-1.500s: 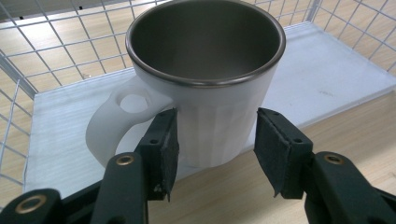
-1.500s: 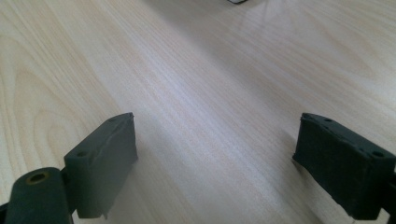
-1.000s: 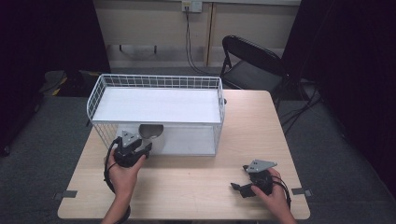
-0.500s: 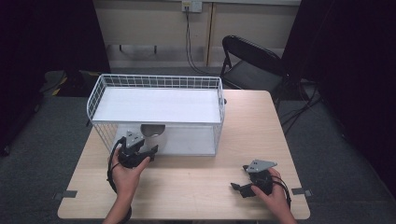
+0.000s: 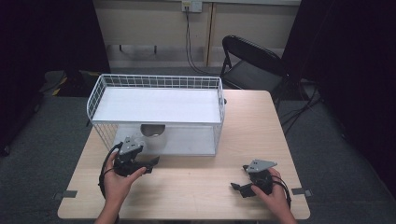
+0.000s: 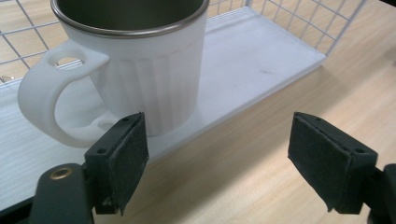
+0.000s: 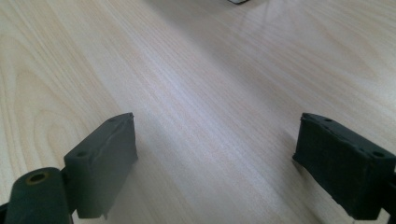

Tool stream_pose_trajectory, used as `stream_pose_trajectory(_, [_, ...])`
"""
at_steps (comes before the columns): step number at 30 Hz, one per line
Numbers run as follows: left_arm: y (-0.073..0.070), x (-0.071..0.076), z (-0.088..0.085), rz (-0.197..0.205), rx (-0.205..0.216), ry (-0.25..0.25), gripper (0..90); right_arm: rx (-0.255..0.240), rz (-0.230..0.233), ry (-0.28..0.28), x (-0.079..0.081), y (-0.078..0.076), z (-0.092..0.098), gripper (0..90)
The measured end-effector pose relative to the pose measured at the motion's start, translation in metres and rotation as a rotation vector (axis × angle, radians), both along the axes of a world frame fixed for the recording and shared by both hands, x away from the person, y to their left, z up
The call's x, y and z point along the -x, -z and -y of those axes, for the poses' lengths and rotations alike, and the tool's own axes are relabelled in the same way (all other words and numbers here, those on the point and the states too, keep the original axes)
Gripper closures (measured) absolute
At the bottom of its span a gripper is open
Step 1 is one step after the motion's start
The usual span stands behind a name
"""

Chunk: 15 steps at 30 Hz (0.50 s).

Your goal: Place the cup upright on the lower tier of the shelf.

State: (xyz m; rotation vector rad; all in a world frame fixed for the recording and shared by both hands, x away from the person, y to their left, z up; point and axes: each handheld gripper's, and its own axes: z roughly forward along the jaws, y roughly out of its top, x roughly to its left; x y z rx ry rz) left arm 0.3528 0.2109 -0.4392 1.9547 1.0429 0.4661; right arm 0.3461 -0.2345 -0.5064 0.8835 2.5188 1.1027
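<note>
One mug is all I'm working with, white and ribbed with a steel-lined rim, and it now stands upright on the white lower shelf of the wire rack, near that shelf's front left corner, its handle turned off to the left in the left gripper view. I judge the placing as good as done: the left gripper sits just in front of the shelf's front edge, its fingers have just been opening and now stand spread, with nothing between them and the mug apart from both pads. What's left, as I read it, is only to draw that hand clear of the rack, if anything more is wanted at all. My right gripper rests low near the front right corner of the surface, fingers spread wide over bare wood, pinching nothing. The rack has a second white shelf on top, bare, and stands toward the back left of the pale wood-grain surface. Strips of tape mark the surface's front corners. Beyond the far edge I see a black folding chair at the back right, grey carpet, dark curtains on both sides, and a cable hanging from a wall socket down a pale wall.
</note>
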Motion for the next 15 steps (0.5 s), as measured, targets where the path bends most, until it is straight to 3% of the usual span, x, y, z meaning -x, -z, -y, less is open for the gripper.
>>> stream_pose_trajectory(3, [0.002, 0.004, -0.004, -0.014, 0.021, 0.056, 15.6, 0.000, 0.001, -0.002, 0.000, 0.000, 0.000, 11.7])
stream_pose_trajectory(8, [0.007, 0.009, -0.009, -0.040, 0.010, 0.076, 16.1, 0.001, 0.000, 0.000, 0.000, 0.000, 0.000, 11.7])
stream_pose_trajectory(13, [0.008, 0.012, -0.013, -0.040, -0.019, 0.090, 16.1, 0.001, 0.000, 0.000, 0.000, 0.000, 0.000, 11.7])
stream_pose_trajectory(15, [0.009, 0.015, -0.017, -0.039, -0.012, 0.089, 16.1, 0.001, 0.000, -0.001, 0.000, 0.000, 0.000, 11.7])
